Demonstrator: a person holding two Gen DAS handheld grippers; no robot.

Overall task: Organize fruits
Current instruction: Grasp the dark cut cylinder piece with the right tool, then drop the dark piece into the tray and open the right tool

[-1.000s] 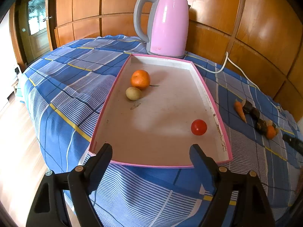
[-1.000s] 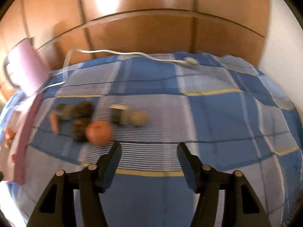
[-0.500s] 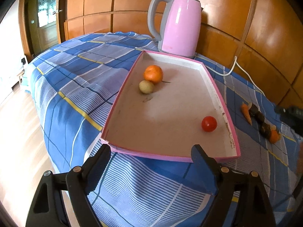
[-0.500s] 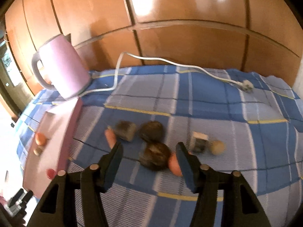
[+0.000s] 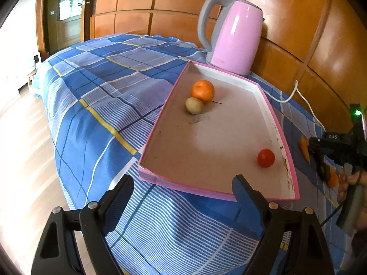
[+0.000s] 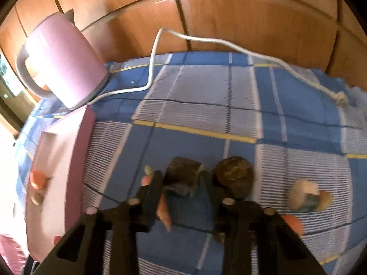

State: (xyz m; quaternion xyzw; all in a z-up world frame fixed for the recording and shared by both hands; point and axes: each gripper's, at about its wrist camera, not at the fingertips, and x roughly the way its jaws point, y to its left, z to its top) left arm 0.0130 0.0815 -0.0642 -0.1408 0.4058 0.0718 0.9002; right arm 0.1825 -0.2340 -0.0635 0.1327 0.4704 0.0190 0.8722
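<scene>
A pink tray [image 5: 160, 116] on the blue plaid cloth holds an orange [image 5: 202, 91], a small yellow-green fruit [image 5: 194, 105] and a red tomato [image 5: 265, 158]. My left gripper [image 5: 183, 197] is open and empty, just before the tray's near edge. My right gripper [image 6: 183, 181] is open, its fingers on either side of a dark cut piece [image 6: 182, 175] on the cloth. A carrot [image 6: 163, 208] lies by its left finger. A dark round fruit [image 6: 234, 177], a pale cut piece [image 6: 306, 196] and an orange fruit [image 6: 292, 223] lie to the right.
A pink kettle [image 5: 234, 36] stands behind the tray against the wood wall, its white cord [image 6: 206, 39] trailing over the cloth. The right gripper shows in the left wrist view [image 5: 321, 158] beside the tray. The cloth's edge drops to a wooden floor [image 5: 20, 160] at left.
My right gripper has moved forward and down onto the pile, its fingers now around the dark cut piece. My left gripper has drifted left and back a little, still open.
</scene>
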